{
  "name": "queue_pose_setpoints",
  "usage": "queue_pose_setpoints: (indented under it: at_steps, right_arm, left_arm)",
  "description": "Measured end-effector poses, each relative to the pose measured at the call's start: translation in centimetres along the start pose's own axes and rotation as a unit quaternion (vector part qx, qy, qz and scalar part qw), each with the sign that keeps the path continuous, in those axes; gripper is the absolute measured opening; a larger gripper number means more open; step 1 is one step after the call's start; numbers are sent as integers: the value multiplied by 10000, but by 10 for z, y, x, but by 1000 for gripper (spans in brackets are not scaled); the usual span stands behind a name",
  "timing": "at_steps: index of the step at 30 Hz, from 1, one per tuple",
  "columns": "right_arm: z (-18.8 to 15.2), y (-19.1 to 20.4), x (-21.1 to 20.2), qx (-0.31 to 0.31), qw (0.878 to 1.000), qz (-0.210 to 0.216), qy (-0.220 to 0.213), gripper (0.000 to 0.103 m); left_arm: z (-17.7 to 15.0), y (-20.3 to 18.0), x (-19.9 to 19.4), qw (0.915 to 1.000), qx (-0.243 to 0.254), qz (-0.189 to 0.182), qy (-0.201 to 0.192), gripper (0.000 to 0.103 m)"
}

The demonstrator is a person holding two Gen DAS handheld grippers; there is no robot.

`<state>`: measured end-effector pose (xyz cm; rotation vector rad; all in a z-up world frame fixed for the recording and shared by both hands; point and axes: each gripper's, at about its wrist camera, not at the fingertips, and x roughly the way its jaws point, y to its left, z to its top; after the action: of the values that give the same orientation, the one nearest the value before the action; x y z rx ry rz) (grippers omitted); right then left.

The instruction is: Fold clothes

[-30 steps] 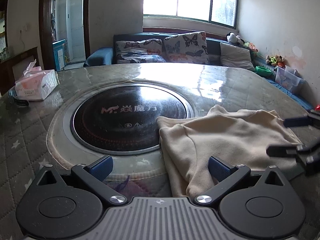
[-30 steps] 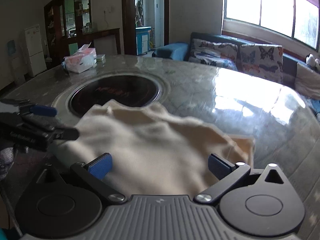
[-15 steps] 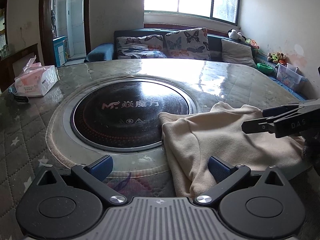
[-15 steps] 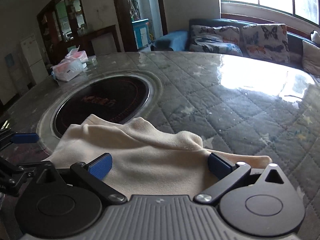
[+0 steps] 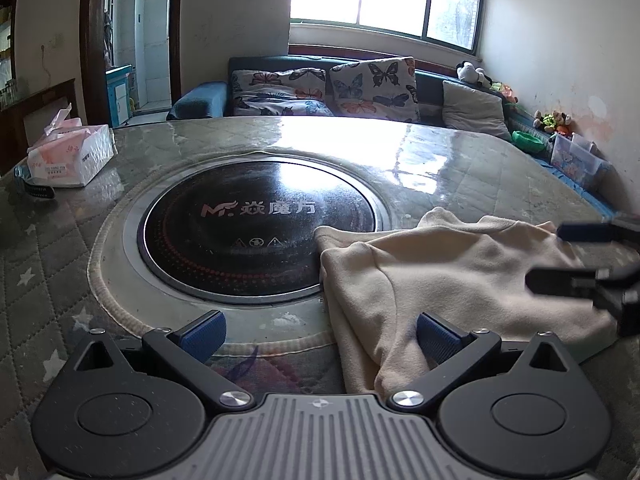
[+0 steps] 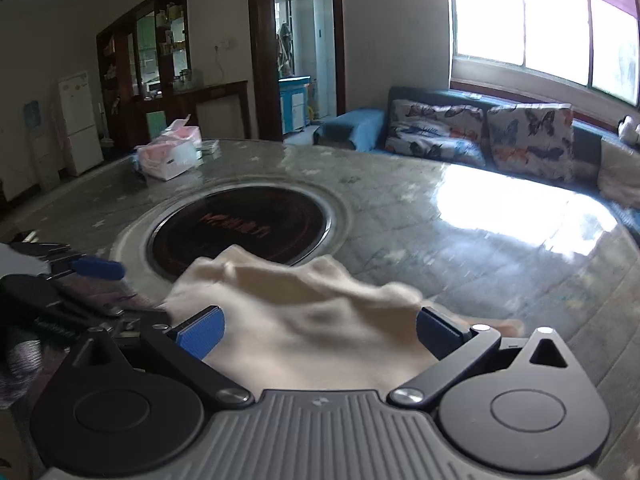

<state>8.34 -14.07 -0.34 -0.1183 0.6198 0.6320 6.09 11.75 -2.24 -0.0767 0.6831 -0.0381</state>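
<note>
A cream garment (image 5: 444,280) lies folded and a little rumpled on the round table, its left edge over the rim of the black cooktop (image 5: 256,232). My left gripper (image 5: 318,336) is open at the garment's near left corner; its right pad (image 5: 434,338) overlaps the cloth. My right gripper (image 6: 318,332) is open just above the same garment (image 6: 304,320), which fills the space between its pads. From the left wrist view the right gripper (image 5: 576,256) reaches in from the right edge. From the right wrist view the left gripper (image 6: 80,280) is at the far left.
The table (image 5: 460,168) has a quilted cover under a glossy sheet. A tissue pack (image 5: 68,156) sits at its far left edge, with a dark strap (image 5: 38,191) beside it. Behind the table runs a sofa (image 5: 328,88) with butterfly cushions. A storage box (image 5: 576,160) stands at right.
My right gripper has tilted up and drawn back, so the room and the cooktop show more. In the left wrist view its fingers have shifted toward the right edge. The garment looks unmoved.
</note>
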Motion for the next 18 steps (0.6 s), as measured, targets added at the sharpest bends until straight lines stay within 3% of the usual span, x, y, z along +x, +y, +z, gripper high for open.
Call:
queue_pose_setpoints:
  at_steps: [5,9,18]
  right_arm:
    - [-6,5,2,157,9996,214,90,103]
    - [-11,10,13,201,9984,251,457,103]
    - [-21,27,12,-36,9983,323,492,103]
  left_arm:
    - [1,4,-1,9999,-123,-53,21,103]
    - [0,4,-2,9999,-137,-59,17,103]
    - [1,5,-5,9999,-143,18,21,103]
